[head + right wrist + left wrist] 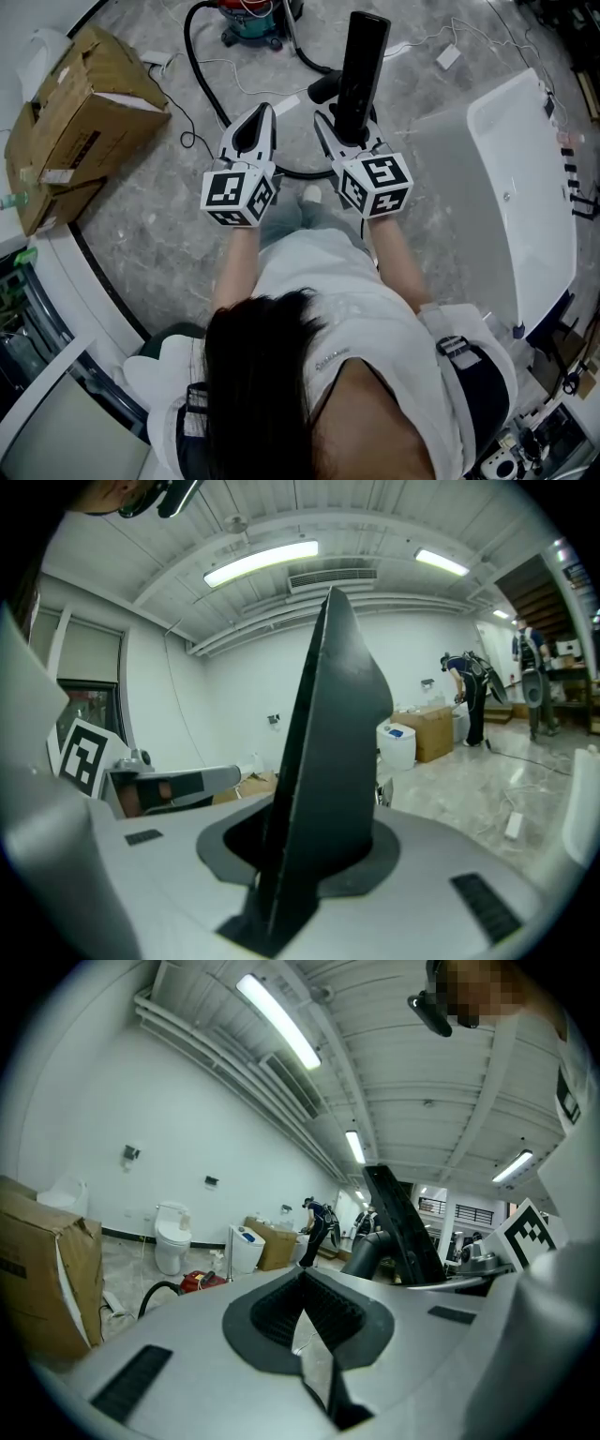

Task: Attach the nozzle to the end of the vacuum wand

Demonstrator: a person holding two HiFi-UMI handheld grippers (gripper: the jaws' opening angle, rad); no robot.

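Grips the black nozzle (361,66) upright in the right gripper (349,127), jaws part-way apart and clamped on its lower end; holds the left gripper (261,117) just beside it, jaws together on nothing; shows a dark tube end (324,88) just left of the nozzle, possibly the wand, though hard to say, with the hose (202,84) looping over the floor toward the vacuum (253,19). Looks like hard, light, stiff plastic, smooth enough to twist between the pads; best pinched across the flat faces, as here, leaving the mating end free; probably needs a firm, straight push, so calls for a hold on the wand close to its open end, against the hose's drag.
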